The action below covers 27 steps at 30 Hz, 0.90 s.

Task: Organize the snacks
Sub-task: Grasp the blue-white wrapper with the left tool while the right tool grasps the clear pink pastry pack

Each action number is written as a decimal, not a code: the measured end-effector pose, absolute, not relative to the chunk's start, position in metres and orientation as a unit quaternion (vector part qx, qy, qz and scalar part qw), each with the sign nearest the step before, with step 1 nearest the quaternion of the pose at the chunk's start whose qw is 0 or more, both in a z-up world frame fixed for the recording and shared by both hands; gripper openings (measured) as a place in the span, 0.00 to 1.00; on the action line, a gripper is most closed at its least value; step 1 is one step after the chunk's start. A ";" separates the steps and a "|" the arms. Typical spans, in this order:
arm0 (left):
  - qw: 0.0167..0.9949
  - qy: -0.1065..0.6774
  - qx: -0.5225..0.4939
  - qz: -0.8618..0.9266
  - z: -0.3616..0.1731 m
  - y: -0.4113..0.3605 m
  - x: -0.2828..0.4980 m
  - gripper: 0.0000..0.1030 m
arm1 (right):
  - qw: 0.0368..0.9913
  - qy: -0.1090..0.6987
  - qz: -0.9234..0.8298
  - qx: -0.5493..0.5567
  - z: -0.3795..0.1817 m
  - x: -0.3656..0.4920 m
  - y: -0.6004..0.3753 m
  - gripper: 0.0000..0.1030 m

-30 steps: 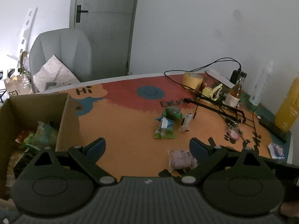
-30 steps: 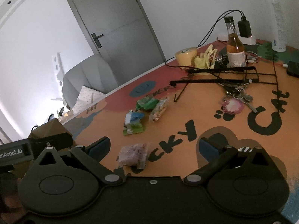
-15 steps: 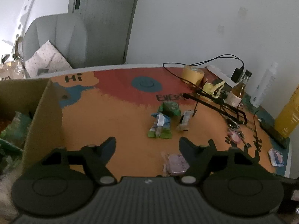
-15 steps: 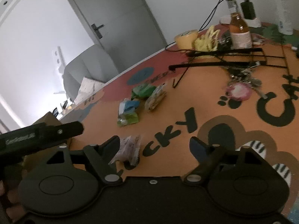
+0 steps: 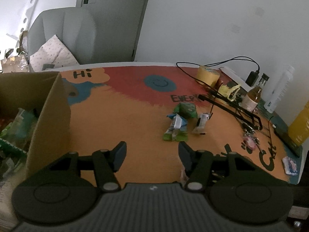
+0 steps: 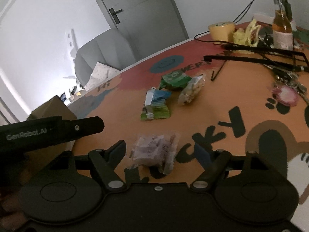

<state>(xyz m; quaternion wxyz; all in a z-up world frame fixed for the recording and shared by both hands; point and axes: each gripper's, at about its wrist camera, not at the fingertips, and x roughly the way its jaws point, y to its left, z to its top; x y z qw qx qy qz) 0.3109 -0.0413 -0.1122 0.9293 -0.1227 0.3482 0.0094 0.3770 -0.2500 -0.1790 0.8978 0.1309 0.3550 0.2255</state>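
Loose snacks on mat: 4 counted from right wrist view — pale purple packet (image 6: 154, 152), green-blue packet (image 6: 155, 106), green pouch (image 6: 173, 79), clear nut packet (image 6: 191, 90).
Extra packet: 1 small blue-pink packet (image 5: 289, 165) at right edge of the mat (image 5: 125, 119), well apart from the others.
Cardboard box (image 5: 52, 116): 1, at left of mat, several wrappers inside, number not countable.
Bottles: 1 amber bottle (image 6: 282, 31); tape roll (image 6: 222, 31): 1.
Left gripper (image 5: 152, 155): fingers spread wide, nothing between, above bare mat beside box.
Right gripper (image 6: 161, 154): fingers spread wide, pale purple packet lying between the tips, contact not discernible.
Change vs 1.0 s ago: purple packet sat ahead of right gripper then, between its tips afterwards; left view shifted right, less of box visible; both finger gaps narrower than before.
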 end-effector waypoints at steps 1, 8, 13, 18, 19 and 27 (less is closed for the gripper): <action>0.929 0.349 -0.123 0.009 -0.113 -0.041 0.311 0.57 | 0.899 0.355 0.223 0.124 -0.178 0.378 -0.247 0.74; 0.926 0.358 -0.118 0.004 -0.116 -0.042 0.314 0.57 | 0.904 0.353 0.219 0.099 -0.179 0.380 -0.241 0.32; 0.927 0.359 -0.111 0.003 -0.117 -0.051 0.320 0.57 | 0.907 0.348 0.209 0.112 -0.179 0.382 -0.251 0.31; 0.927 0.362 -0.102 -0.003 -0.118 -0.062 0.329 0.57 | 0.909 0.344 0.193 0.132 -0.181 0.388 -0.271 0.30; 0.927 0.362 -0.101 -0.004 -0.118 -0.063 0.330 0.57 | 0.910 0.343 0.191 0.135 -0.182 0.389 -0.274 0.30; 0.928 0.362 -0.083 -0.008 -0.122 -0.079 0.352 0.59 | 0.914 0.334 0.172 0.154 -0.184 0.398 -0.295 0.30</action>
